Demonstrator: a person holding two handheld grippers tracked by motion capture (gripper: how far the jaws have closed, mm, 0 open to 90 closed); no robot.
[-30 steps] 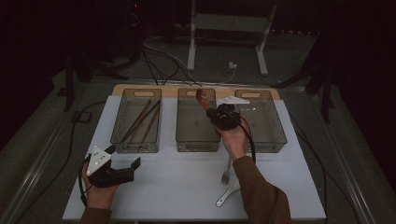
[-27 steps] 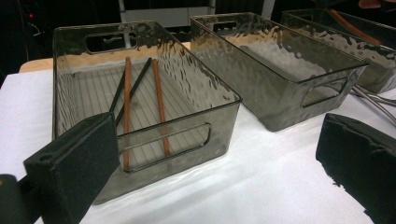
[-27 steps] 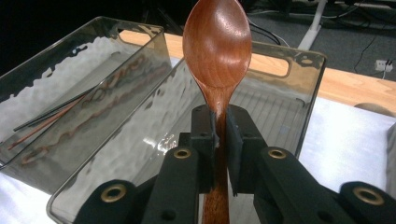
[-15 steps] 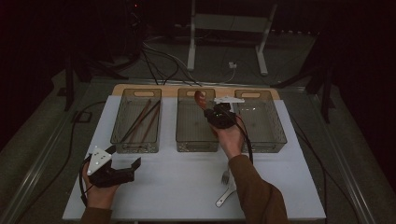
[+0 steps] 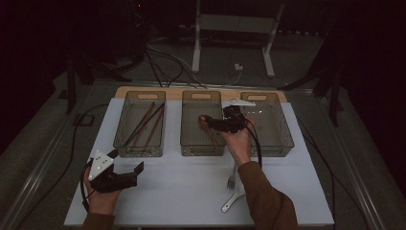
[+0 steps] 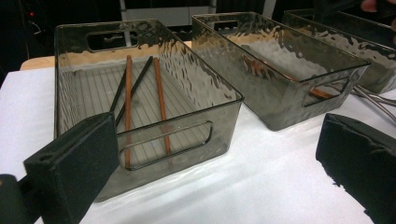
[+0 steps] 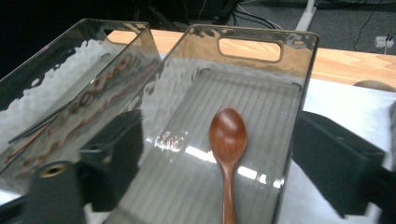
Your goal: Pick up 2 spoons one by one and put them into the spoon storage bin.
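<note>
Right gripper view has the spoon (image 7: pixel 227 140) lying in the middle bin (image 7: pixel 299 88), the right gripper (image 7: pixel 224 186) just opening, jaws apart around it. Chopsticks (image 5: pixel 146 123) already sit in the left bin (image 5: pixel 139 149). Fork (image 5: pixel 231 177) and white spoon (image 5: pixel 231 201) remain on the table. The left gripper (image 5: pixel 128 162) waits open, empty.

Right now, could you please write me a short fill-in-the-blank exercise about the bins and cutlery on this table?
1. The wooden spoon lies in the ____ bin of the three.
2. The chopsticks lie in the ____ bin.
3. The jaws of the right gripper stand ____ over the spoon.
4. On the white mat, beside the person's right forearm, lies a metal ____.

Missing words: middle; left; open; fork
</note>
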